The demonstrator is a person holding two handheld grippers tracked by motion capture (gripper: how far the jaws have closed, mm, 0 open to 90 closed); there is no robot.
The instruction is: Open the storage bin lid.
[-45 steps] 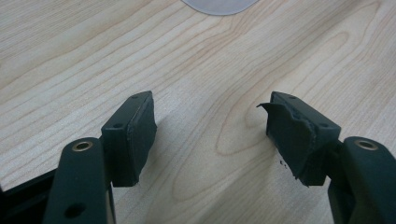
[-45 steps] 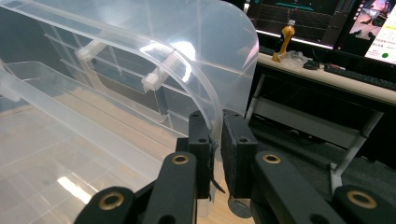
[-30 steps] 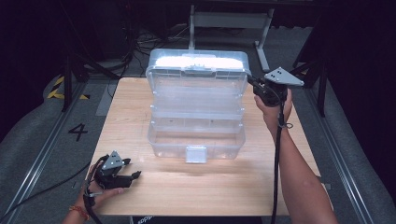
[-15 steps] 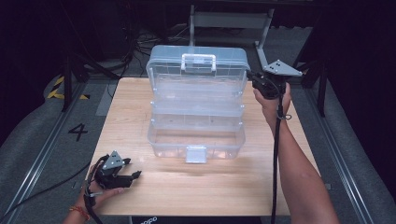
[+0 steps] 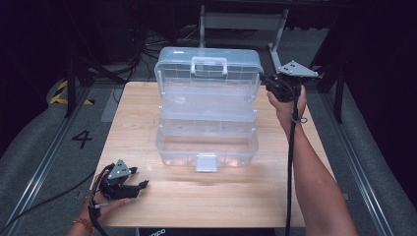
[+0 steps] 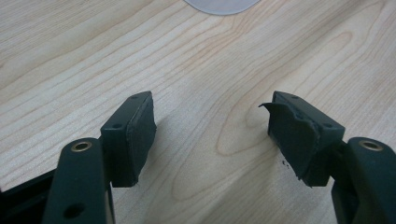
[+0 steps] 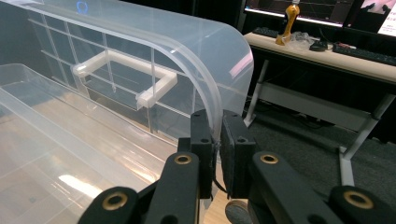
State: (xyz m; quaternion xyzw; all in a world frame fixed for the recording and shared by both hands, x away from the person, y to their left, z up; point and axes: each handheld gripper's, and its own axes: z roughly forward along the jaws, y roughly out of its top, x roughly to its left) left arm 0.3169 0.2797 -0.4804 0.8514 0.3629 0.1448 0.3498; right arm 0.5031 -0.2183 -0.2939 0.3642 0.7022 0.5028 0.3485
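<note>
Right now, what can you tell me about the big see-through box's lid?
The lid is clear plastic with a grid of ribs and a white carry handle on it. It stands swung up at the back of the stepped box on the wooden table. The right gripper pinches its curved side edge.

In the right gripper view the lid point(image 7: 140, 70) runs off the top and left edges, and its rim disappears between the pads of the right gripper point(image 7: 217, 140). The left gripper view cuts a pale rounded shape point(image 6: 222, 4) at the top edge, too little to identify.
</note>
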